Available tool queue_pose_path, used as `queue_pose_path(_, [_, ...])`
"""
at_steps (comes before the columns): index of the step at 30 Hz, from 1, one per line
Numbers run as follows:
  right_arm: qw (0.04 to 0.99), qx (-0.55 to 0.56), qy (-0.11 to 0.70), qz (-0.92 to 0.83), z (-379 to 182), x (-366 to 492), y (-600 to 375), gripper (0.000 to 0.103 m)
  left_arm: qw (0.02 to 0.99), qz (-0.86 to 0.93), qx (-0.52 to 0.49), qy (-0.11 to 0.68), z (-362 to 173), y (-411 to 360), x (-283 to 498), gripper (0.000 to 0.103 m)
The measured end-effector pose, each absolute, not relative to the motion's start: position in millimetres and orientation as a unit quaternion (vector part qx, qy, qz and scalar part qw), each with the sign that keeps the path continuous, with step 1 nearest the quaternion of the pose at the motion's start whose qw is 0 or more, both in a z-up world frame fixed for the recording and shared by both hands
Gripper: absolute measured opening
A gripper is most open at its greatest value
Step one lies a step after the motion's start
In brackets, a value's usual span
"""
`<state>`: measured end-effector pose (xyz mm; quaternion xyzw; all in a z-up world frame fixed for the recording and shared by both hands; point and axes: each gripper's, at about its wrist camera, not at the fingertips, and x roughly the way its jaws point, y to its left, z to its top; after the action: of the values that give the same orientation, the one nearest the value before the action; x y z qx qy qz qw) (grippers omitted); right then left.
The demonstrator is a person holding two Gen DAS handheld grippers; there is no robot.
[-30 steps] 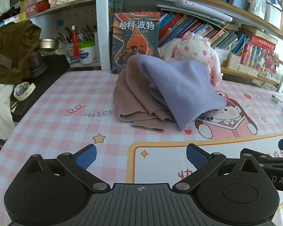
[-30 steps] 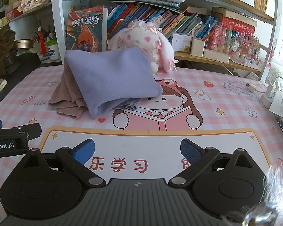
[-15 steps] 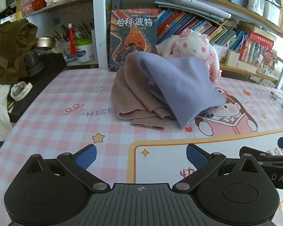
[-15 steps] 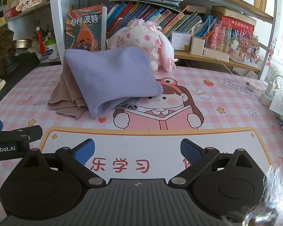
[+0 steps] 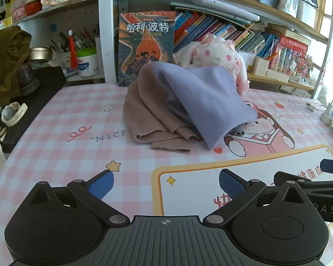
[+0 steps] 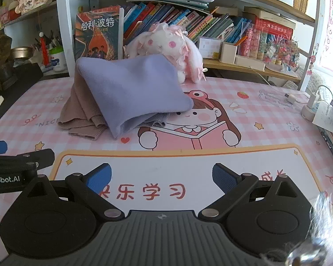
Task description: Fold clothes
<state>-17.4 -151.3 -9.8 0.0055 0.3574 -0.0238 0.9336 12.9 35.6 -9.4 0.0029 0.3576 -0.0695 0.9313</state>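
A lavender garment [image 5: 202, 102] [image 6: 131, 90] lies heaped over a tan knitted garment [image 5: 148, 115] [image 6: 80, 110] on the pink checked table mat [image 5: 77, 150] [image 6: 255, 110], toward the back. My left gripper [image 5: 165, 182] hovers open near the front edge, well short of the pile, with nothing between its blue pads. My right gripper [image 6: 161, 177] is also open and empty, beside the left one and to its right. Each gripper's side shows in the other's view.
A white and pink plush toy [image 6: 166, 46] leans against the pile's back. An upright book [image 5: 147, 46] and shelves of books stand behind. A black box [image 5: 33, 102] with a white watch [image 5: 11, 113] sits left; a charger and cable [image 6: 308, 108] lie right.
Both grippers have edged slightly forward and lower toward the pile. The clothes have not moved and both grippers stay open.
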Motion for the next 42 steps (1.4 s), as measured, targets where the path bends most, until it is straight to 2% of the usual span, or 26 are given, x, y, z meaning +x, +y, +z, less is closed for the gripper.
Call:
queue_pose_path(13, [0.930,0.007,0.367,-0.029,-15.8,-16.1,-155.6,0.098,0.927,-0.085,-0.016,0.364,-15.8,26.9,20.9,0.102])
queue_pose_path(20, [0.928,0.013,0.373,-0.001,-24.1,0.5,-184.0,0.098,0.932,-0.049,-0.002,0.359,-17.1,-7.4,23.0,0.102])
queue_pose_path(25, [0.924,0.019,0.381,0.036,-30.2,14.4,-220.8,0.098,0.946,-0.009,0.009,0.324,-16.8,-42.6,17.4,0.102])
queue_pose_path(42, [0.887,0.178,0.412,0.111,-58.4,77.2,-351.0,0.098,0.923,0.092,0.170,0.332,-42.0,-141.3,76.6,0.101])
